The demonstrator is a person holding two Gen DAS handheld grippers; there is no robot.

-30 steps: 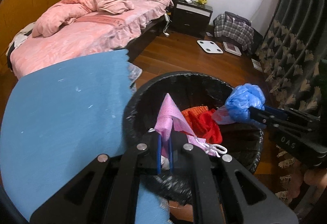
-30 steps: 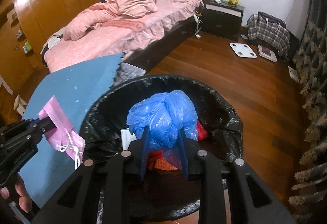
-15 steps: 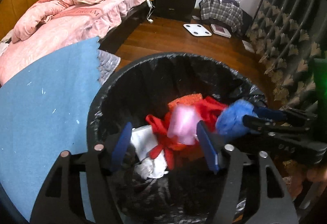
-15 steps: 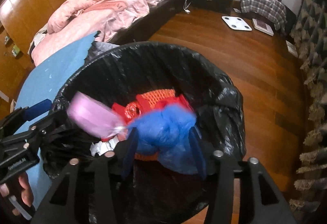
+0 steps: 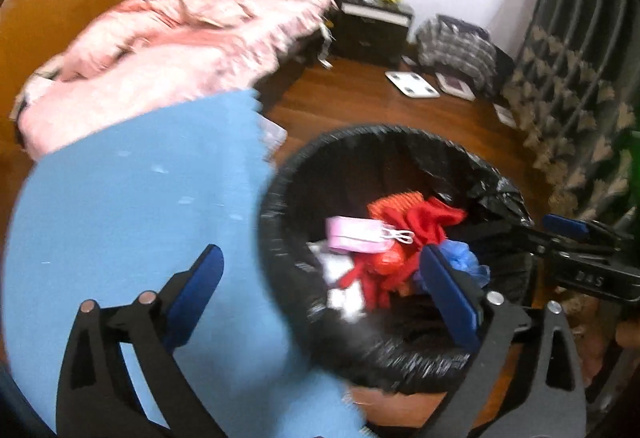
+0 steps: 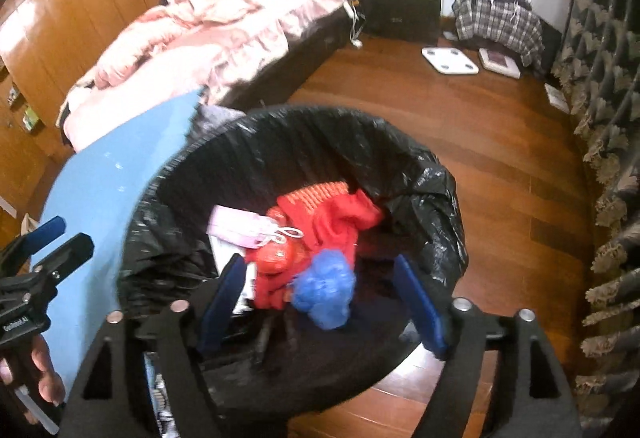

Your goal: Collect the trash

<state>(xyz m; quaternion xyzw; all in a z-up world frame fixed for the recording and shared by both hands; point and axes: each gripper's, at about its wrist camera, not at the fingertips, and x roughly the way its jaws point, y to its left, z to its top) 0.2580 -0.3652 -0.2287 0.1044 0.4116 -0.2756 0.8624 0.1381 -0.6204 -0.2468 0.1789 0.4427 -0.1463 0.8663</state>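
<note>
My left gripper (image 5: pixel 320 294) hangs over the near rim of the black-lined trash bin (image 5: pixel 280 198) with its jaws spread wide and nothing between them, one finger over the blue mat (image 5: pixel 132 206) and the other over the bin's opening. My right gripper (image 6: pixel 320 302) also has its jaws spread and empty above the bin. Inside the bin, the pink face mask (image 6: pixel 240 226) lies on top of the red netting and cloth (image 6: pixel 328 214), and the crumpled blue plastic bag (image 6: pixel 326 288) rests just beside them, between my right fingers but untouched.
</note>
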